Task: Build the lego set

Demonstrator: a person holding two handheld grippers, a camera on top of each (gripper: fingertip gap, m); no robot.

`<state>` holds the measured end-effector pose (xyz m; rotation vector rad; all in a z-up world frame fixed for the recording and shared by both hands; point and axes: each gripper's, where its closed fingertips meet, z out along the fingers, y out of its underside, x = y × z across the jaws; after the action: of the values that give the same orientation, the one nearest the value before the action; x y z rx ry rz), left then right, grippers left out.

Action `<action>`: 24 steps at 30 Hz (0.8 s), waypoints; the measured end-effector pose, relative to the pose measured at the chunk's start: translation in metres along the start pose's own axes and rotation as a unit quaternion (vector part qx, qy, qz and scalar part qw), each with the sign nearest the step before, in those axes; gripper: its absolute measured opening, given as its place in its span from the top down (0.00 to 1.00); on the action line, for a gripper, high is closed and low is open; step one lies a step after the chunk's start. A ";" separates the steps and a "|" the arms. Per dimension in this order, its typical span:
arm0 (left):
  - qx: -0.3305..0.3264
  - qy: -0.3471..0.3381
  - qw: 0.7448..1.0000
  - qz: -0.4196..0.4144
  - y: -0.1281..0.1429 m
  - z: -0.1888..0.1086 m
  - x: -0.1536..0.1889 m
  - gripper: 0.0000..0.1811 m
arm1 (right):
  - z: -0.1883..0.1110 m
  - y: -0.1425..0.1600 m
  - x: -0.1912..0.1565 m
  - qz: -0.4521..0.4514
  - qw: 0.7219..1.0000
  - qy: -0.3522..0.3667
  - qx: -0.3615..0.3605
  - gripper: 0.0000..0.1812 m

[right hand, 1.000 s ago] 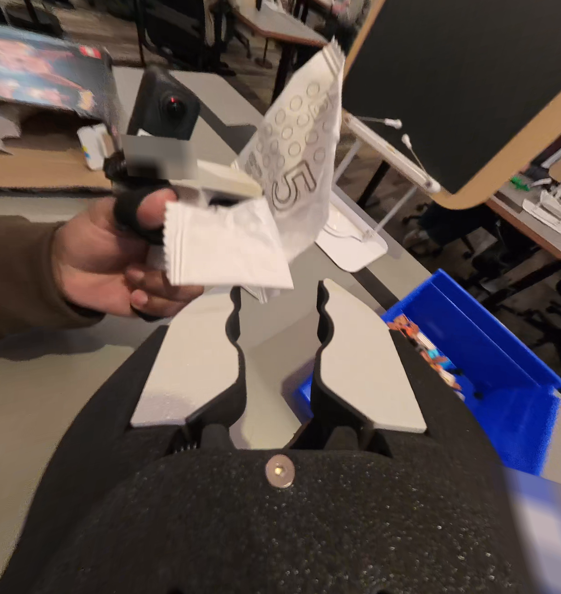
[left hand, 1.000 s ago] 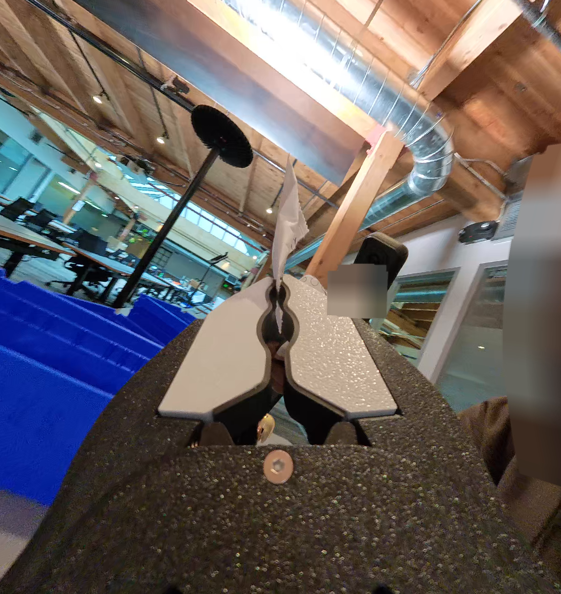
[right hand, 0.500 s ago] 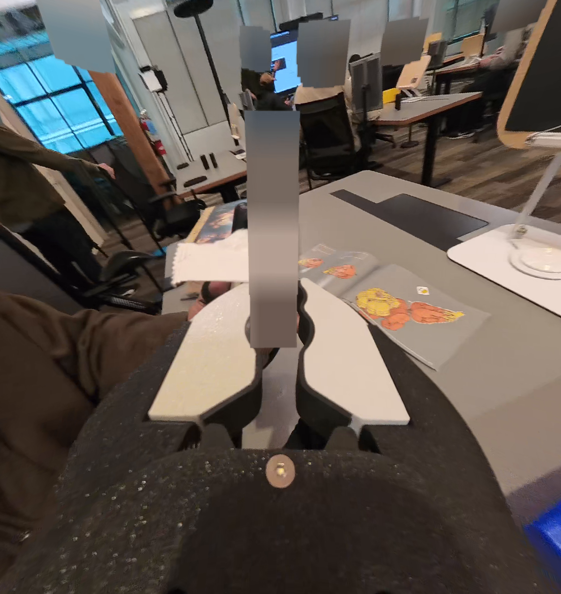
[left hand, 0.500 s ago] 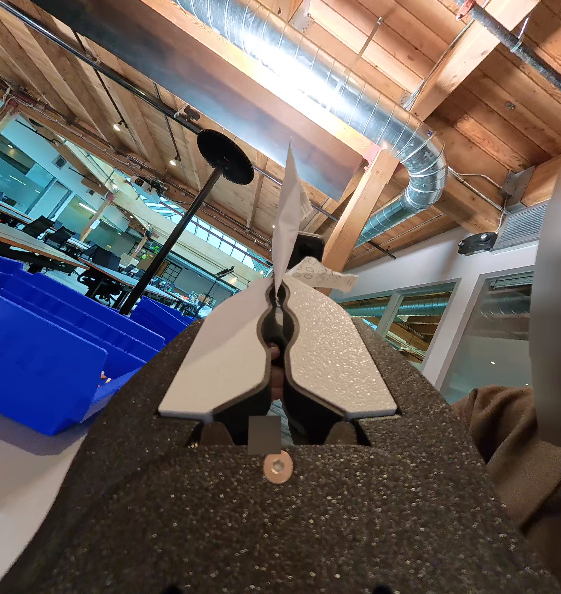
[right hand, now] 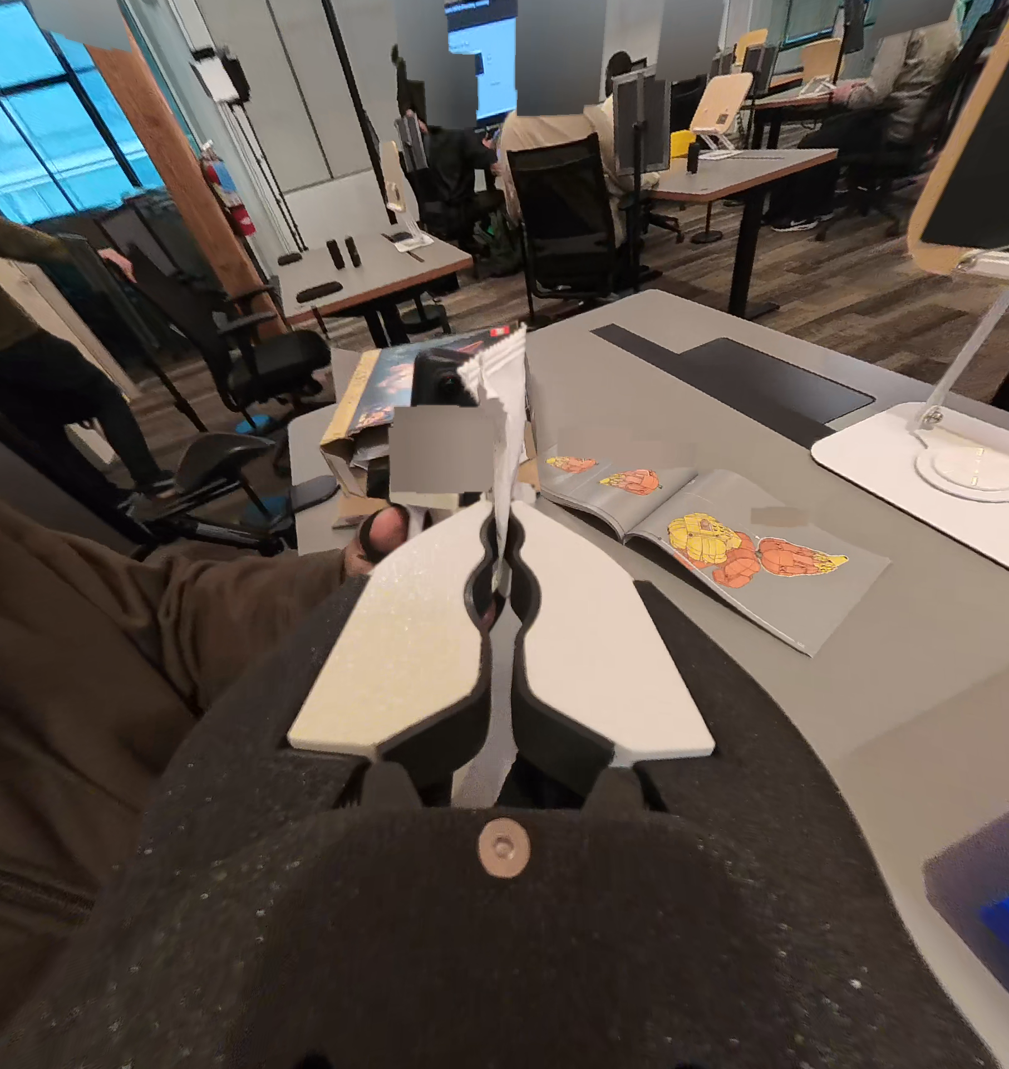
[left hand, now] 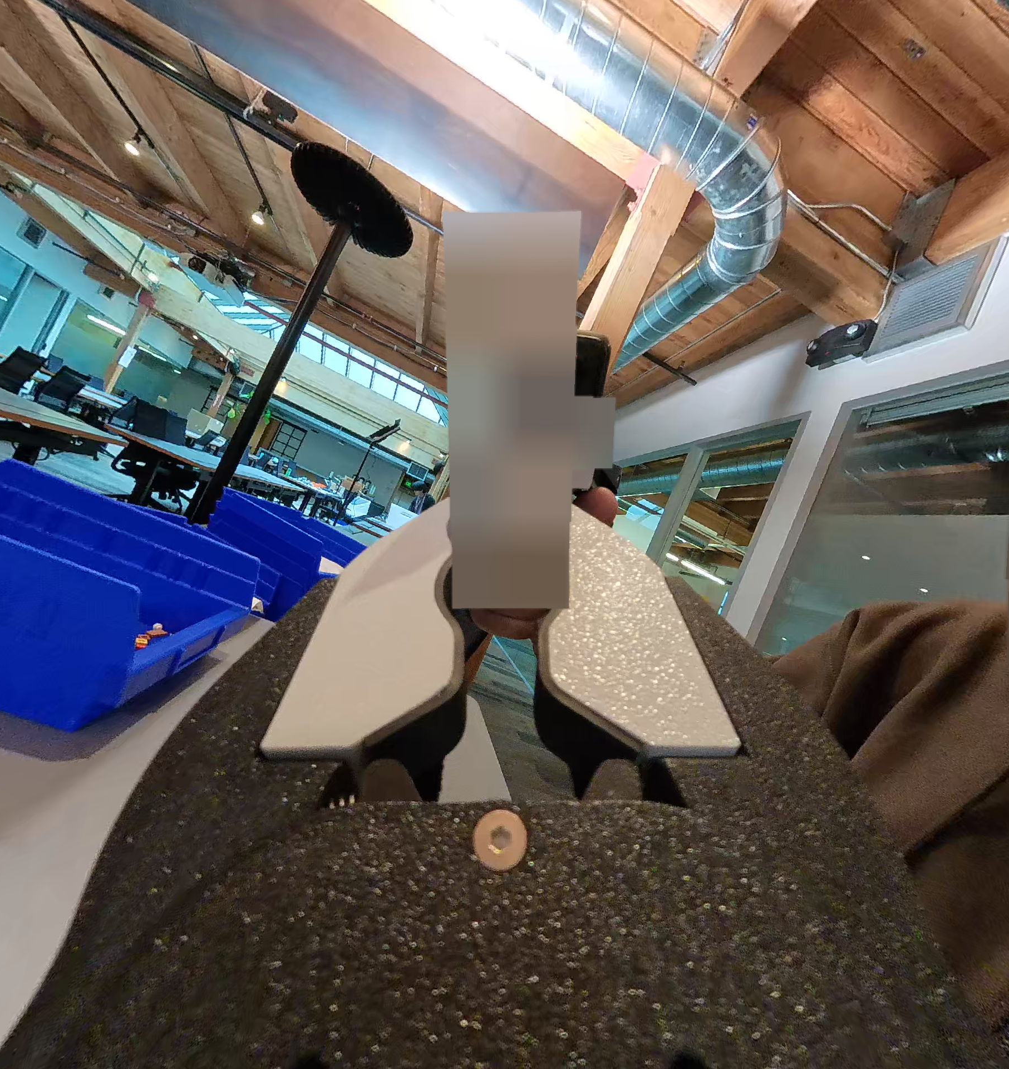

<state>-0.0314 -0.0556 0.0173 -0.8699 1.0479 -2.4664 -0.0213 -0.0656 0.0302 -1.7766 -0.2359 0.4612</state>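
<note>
My right gripper [right hand: 502,520] is shut on a white paper bag [right hand: 505,405] and holds it upright above the grey table [right hand: 837,723]. The black camera [right hand: 435,376] of the left gripper shows just behind the bag, with a hand [right hand: 383,532] under it. In the left wrist view my left gripper [left hand: 510,520] points up toward the ceiling. Its fingers [left hand: 374,636] stand apart, and a blurred patch hides the tips and whatever lies between them. A thumb [left hand: 600,503] shows past them.
An open instruction booklet [right hand: 721,549] lies on the table to the right. A lego box [right hand: 374,382] sits behind the bag. Blue bins [left hand: 85,607] stand on the left, one holding small pieces [left hand: 149,636]. A white lamp base [right hand: 924,463] stands at the far right. Less than 4 cm separates the two grippers' tips.
The left gripper was shut on the paper bag and its fingers have now moved apart. The right gripper swung round, came to the bag and shut on it.
</note>
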 end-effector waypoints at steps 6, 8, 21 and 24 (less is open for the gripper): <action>-0.021 0.005 0.999 0.042 -0.016 -0.014 0.013 0.88 | 0.004 0.004 -0.025 -0.049 0.998 0.001 -0.047 1.00; -0.046 0.024 0.998 0.048 -0.014 -0.015 0.021 0.93 | 0.008 0.005 -0.031 -0.057 0.997 -0.003 -0.055 1.00; 0.033 0.015 0.999 0.028 -0.031 -0.029 0.022 1.00 | 0.024 0.009 -0.036 -0.044 0.998 -0.014 -0.048 0.90; 0.036 0.016 0.998 0.042 -0.029 -0.030 0.025 0.99 | 0.026 0.010 -0.035 -0.060 0.997 -0.008 -0.040 1.00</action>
<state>-0.0713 -0.0324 0.0322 -0.7525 0.9781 -2.4395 -0.0649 -0.0597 0.0216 -1.8257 -0.3744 0.3846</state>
